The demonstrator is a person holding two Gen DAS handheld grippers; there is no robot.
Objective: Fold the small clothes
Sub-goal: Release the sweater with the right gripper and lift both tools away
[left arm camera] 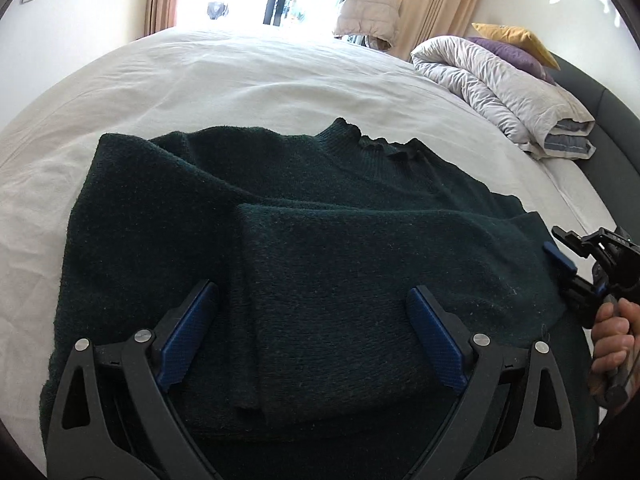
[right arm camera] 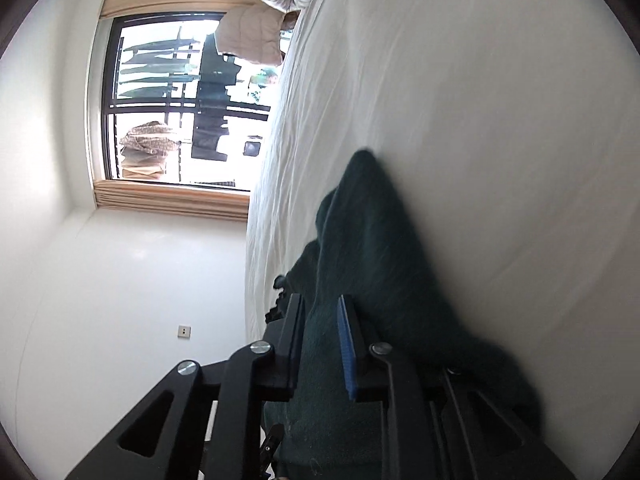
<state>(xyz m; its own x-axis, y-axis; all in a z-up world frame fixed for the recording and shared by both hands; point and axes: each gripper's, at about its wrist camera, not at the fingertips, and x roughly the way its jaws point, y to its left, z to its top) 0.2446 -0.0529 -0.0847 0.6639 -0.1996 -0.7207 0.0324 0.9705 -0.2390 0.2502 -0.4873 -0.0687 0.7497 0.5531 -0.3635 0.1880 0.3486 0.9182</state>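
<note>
A dark green knitted sweater (left arm camera: pixel 320 220) lies on the white bed sheet (left arm camera: pixel 200 80), collar toward the window, with one sleeve folded across its body. My left gripper (left arm camera: pixel 312 288) hovers over the sweater's lower part, open, its blue pads wide apart and nothing between them. At the sweater's right edge a hand holds my right gripper (left arm camera: pixel 560 246). In the right wrist view, which is rolled on its side, the right gripper (right arm camera: pixel 320 304) stands narrow, with sweater fabric (right arm camera: pixel 360 220) filling the gap between its fingers and lifted off the sheet.
A folded grey duvet (left arm camera: pixel 500 88) and purple and yellow pillows (left arm camera: pixel 516 44) lie at the bed's far right, against a dark headboard (left arm camera: pixel 600 128). A pale padded jacket (left arm camera: pixel 368 12) hangs by the bright window with beige curtains. White sheet (right arm camera: pixel 480 120) stretches beyond the sweater.
</note>
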